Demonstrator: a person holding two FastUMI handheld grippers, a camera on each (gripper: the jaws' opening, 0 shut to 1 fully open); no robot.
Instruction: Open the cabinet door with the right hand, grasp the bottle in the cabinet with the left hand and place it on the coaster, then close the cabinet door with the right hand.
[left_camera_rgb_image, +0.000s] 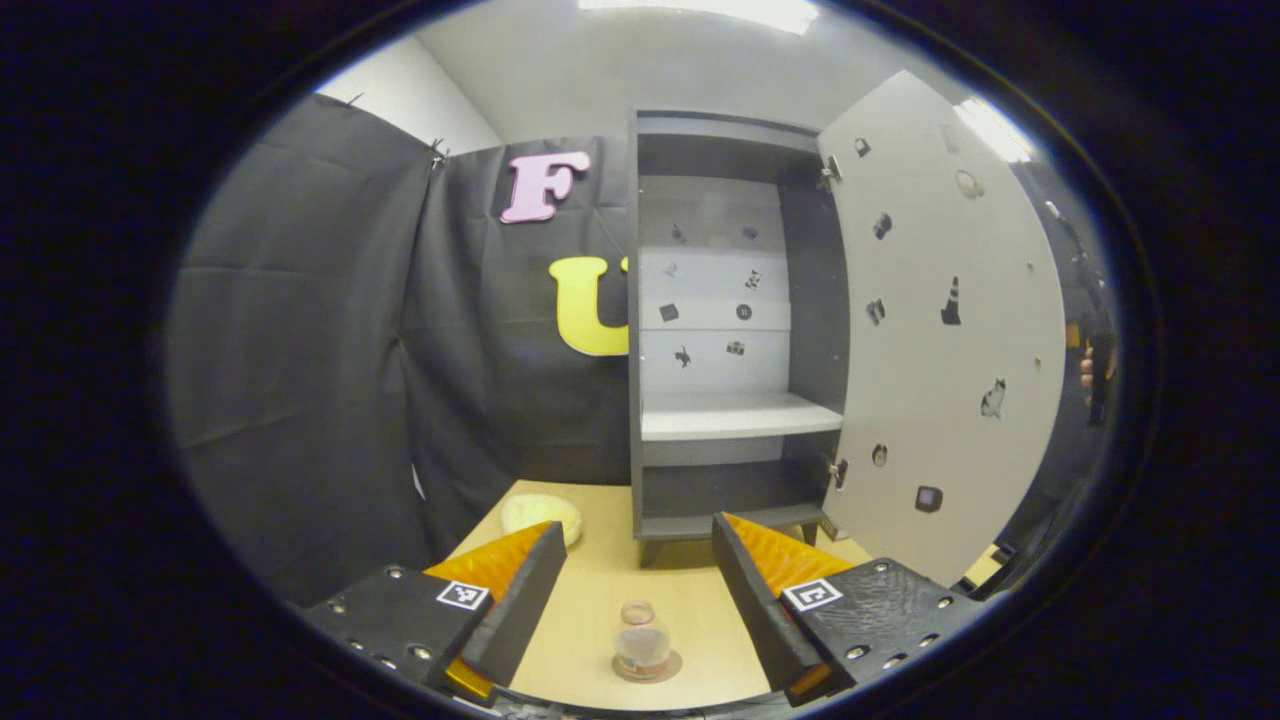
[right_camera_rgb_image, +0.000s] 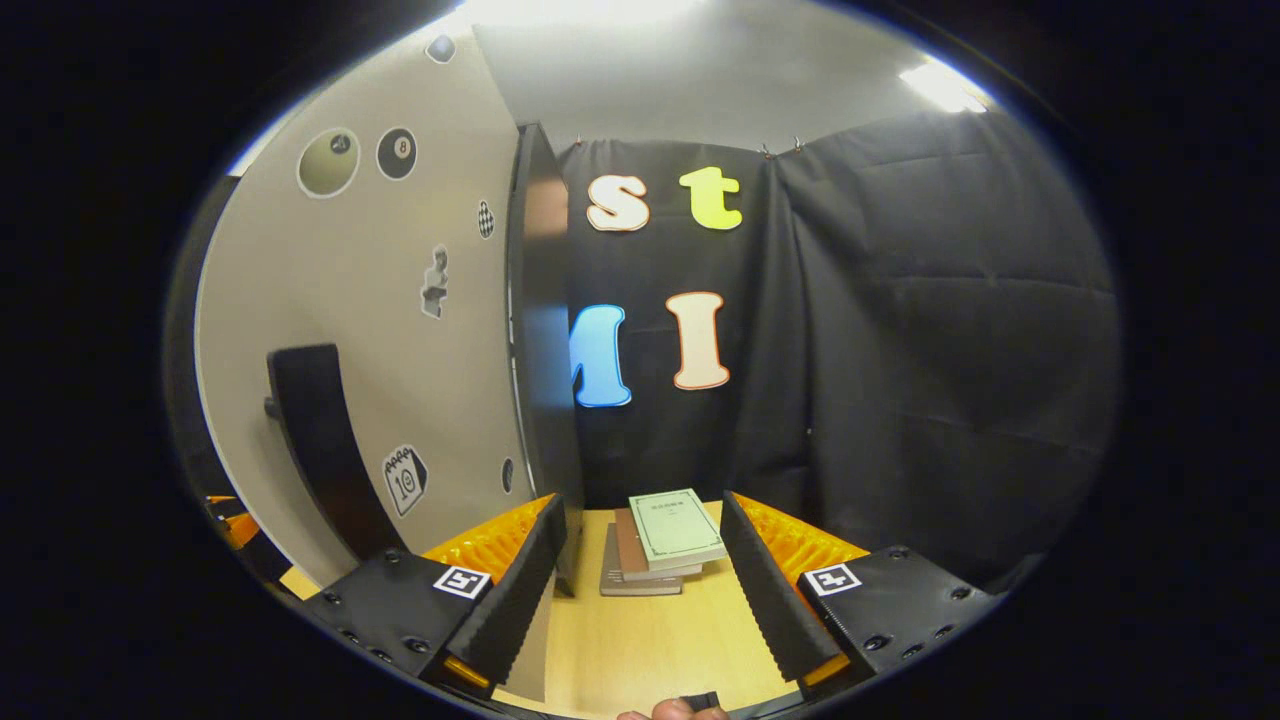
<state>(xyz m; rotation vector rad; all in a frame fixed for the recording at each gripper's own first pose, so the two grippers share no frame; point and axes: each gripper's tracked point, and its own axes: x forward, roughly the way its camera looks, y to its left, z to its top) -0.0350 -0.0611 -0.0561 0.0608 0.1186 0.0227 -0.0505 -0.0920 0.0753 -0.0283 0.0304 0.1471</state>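
Bottle (left_camera_rgb_image: 641, 640) on coaster (left_camera_rgb_image: 647, 667); left gripper (left_camera_rgb_image: 640, 590) jaws wide, empty. Right gripper (right_camera_rgb_image: 640, 590) jaws wide near door (right_camera_rgb_image: 400, 330) edge; careless swing might clip book stack (right_camera_rgb_image: 660, 545).

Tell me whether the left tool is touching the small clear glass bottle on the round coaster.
Apart. The left gripper view shows the left tool open, bare tabletop separating each finger from the small clear glass bottle standing on the round coaster.
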